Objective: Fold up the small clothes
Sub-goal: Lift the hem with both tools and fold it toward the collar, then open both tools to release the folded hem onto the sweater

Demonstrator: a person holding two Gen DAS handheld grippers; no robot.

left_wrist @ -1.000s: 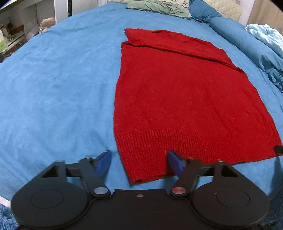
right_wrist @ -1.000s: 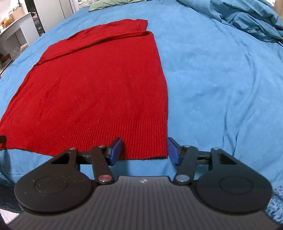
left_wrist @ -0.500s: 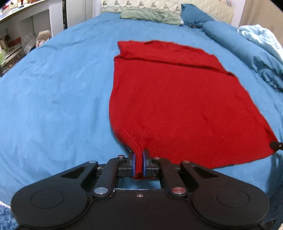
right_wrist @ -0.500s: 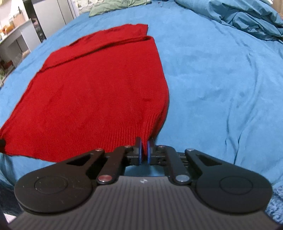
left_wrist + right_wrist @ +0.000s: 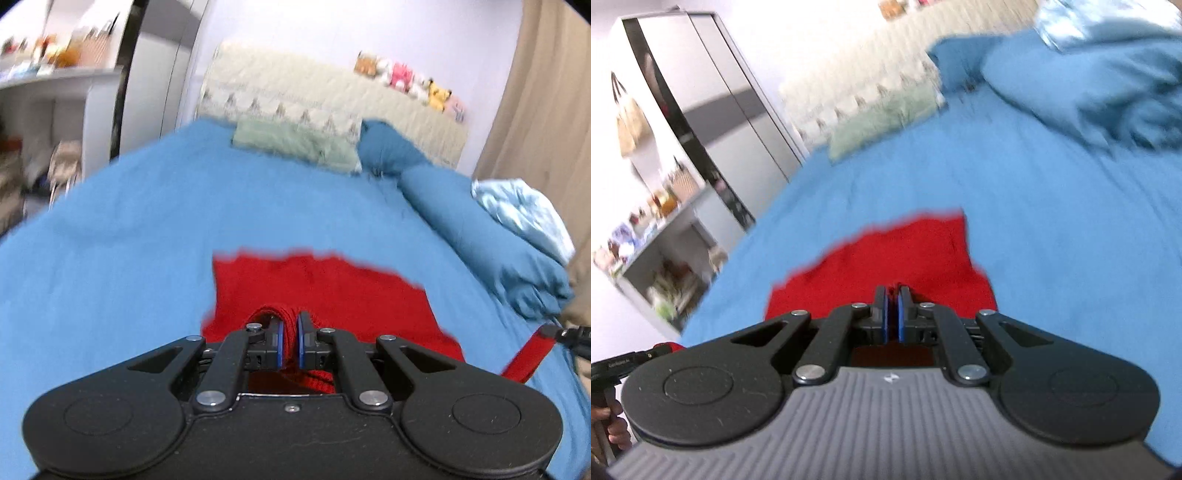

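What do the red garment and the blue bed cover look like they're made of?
Red garment: probably a soft matte knit; ribbing shows at the fold clamped in the left gripper.
Blue bed cover: matte woven cloth, perhaps cotton; blur hides the weave.

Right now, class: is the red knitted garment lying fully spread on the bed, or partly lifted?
Partly lifted. Each hand-held gripper, left and right, is shut on the red knitted garment, raising its near edge off the blue bed.

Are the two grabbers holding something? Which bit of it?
Yes. The left gripper and right gripper each pinch a bottom corner of the red sweater, at its ribbed hem.
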